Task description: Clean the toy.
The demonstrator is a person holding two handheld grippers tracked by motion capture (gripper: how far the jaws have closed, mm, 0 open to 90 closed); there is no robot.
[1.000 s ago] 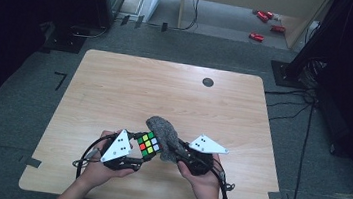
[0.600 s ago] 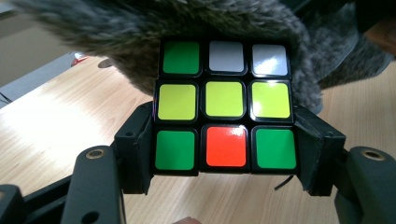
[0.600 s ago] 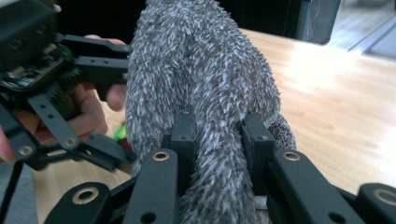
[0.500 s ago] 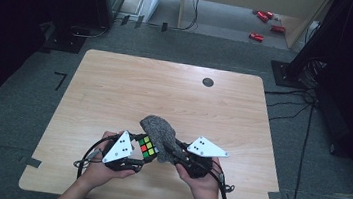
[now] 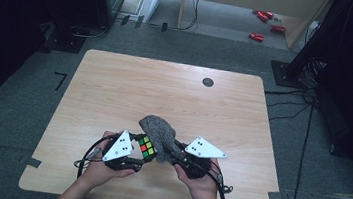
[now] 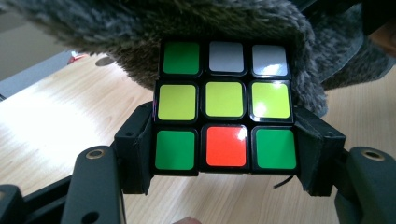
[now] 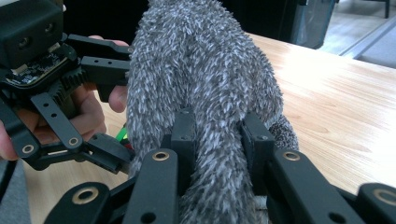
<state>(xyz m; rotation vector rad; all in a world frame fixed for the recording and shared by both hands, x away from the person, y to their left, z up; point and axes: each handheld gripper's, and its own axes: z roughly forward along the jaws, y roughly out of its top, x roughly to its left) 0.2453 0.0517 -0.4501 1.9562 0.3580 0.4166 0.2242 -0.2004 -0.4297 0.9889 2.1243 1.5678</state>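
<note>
Low in the middle of the high view, above the wooden surface: puzzle cube clamped between the jaws of the left tool, green, yellow and red squares facing up. Just right of it, grey fuzzy cloth pinched narrow in the right tool, draped against the cube's top.

A light wooden table carries the scene, its grain running lengthwise. A small dark round spot, perhaps a grommet, sits on it well beyond both sets of jaws, toward the far edge. The surface around the jaws is bare wood.
</note>
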